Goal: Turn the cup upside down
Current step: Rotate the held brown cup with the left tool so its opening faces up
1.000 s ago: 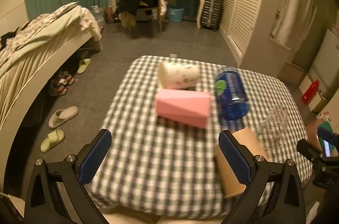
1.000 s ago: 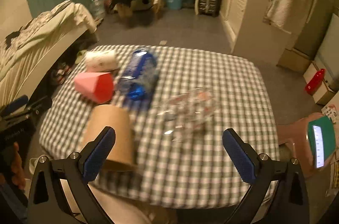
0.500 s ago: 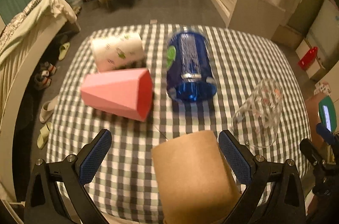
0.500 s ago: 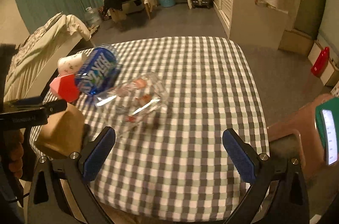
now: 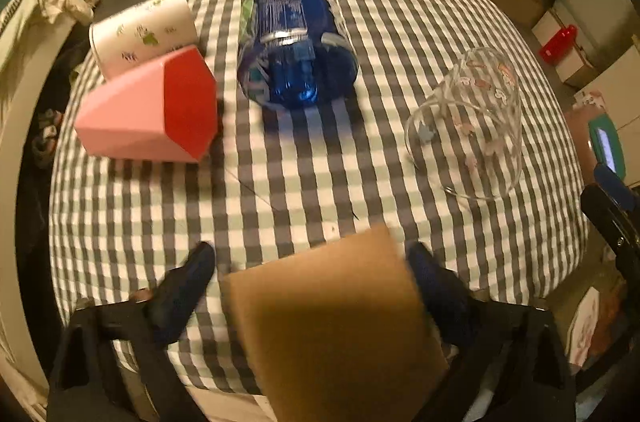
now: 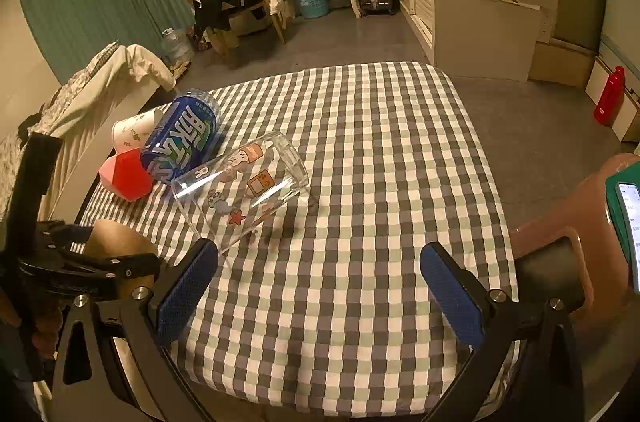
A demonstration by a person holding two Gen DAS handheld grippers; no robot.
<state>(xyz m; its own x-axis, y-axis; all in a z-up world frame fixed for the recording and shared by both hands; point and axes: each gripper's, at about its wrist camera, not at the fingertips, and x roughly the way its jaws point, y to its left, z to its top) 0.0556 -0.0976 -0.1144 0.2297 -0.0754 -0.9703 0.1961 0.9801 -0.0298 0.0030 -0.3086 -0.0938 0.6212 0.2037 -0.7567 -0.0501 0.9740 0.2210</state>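
1. Left wrist view: my left gripper has its jaws spread wide on either side of the brown paper cup, which lies on its side at the near edge of the table. The left pad stands clearly off the cup wall; the right pad is just beside it, and the blur keeps me from telling whether it touches. So I judge nothing is clamped yet, and I am straddling the cup so a squeeze across its body can lift and turn it.
2. Beyond it, all tipped on their sides, lie a pink cup and a white printed cup toward the far left corner, a blue can mid-table, and a clear glass toward the right edge.
3. Right wrist view: my right gripper hangs with jaws released and nothing between them, above bare checked cloth at the near edge, kept out of the left one's way. The glass lies just beyond my left pad, and the brown cup shows behind the left gripper at the near left corner.
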